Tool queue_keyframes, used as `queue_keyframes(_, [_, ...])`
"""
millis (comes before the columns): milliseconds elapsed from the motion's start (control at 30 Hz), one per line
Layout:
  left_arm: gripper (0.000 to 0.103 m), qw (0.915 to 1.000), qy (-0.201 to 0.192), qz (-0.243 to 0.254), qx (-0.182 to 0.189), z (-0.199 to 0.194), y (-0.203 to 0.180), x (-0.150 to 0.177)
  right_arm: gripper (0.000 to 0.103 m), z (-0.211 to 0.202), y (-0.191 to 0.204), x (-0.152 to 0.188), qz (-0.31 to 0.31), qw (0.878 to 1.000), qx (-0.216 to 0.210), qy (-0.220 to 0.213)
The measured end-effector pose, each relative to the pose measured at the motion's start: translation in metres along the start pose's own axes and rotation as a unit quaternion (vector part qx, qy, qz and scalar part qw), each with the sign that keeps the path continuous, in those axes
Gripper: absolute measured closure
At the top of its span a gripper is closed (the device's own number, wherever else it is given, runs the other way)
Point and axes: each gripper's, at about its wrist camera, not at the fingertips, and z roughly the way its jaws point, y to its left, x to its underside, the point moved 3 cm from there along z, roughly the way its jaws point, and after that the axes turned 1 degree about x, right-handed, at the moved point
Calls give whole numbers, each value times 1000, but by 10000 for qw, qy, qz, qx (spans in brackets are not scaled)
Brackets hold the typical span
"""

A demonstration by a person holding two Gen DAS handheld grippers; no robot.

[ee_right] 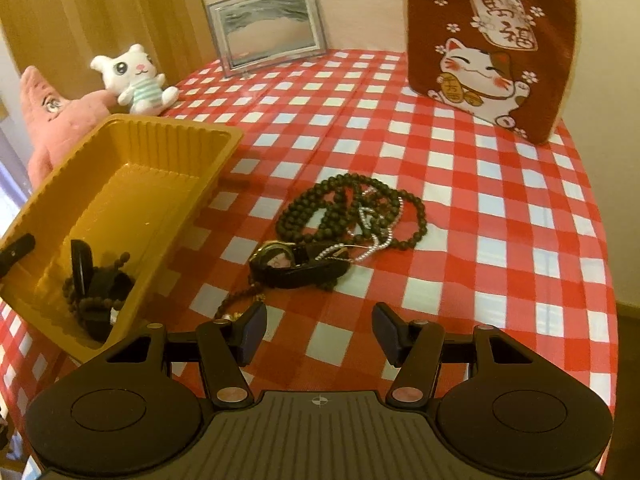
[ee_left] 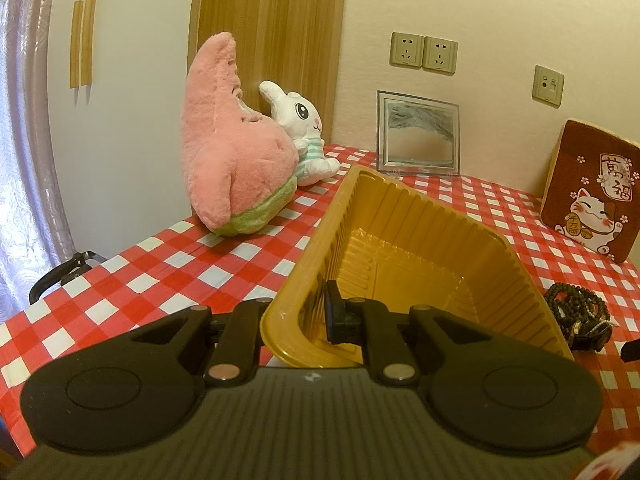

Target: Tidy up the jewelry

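Observation:
My left gripper is shut on the near wall of a yellow plastic tray and holds it tilted above the checkered table; one finger is inside, one outside. In the right wrist view the tray is at the left, with a dark bead bracelet inside by the left finger. My right gripper is open and empty, just in front of a jewelry pile: a dark bead necklace, a pearl strand and a black watch. The pile also shows in the left wrist view.
A pink star plush and a white bunny plush sit at the table's far left. A glass picture frame and a lucky-cat cushion stand at the back. The table edge drops off at the right.

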Motion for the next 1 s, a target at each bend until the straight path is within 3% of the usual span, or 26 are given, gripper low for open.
queue_keyframes(200, [91, 10000, 2, 1, 6, 0, 1, 0, 46, 12, 16, 5, -209, 9994, -274, 70])
queue_keyframes(333, [91, 10000, 3, 0, 3, 0, 1, 0, 67, 26, 30, 5, -400, 9981, -458, 122])
queue_keyframes(600, [91, 10000, 4, 1, 3, 0, 0, 0, 82, 49, 35, 0, -292, 9987, -409, 121])
queue_keyframes(767, [91, 10000, 11, -3, 10, 0, 1, 1, 86, 60, 38, -3, -369, 9988, -309, 132])
queue_keyframes(833, [91, 10000, 9, 2, 11, 0, 2, 1, 96, 61, 42, -2, -556, 9980, -290, 61])
queue_keyframes(1000, [91, 10000, 14, -10, 12, 0, 2, 2, 98, 55, 42, 0, -634, 9973, -377, 28])
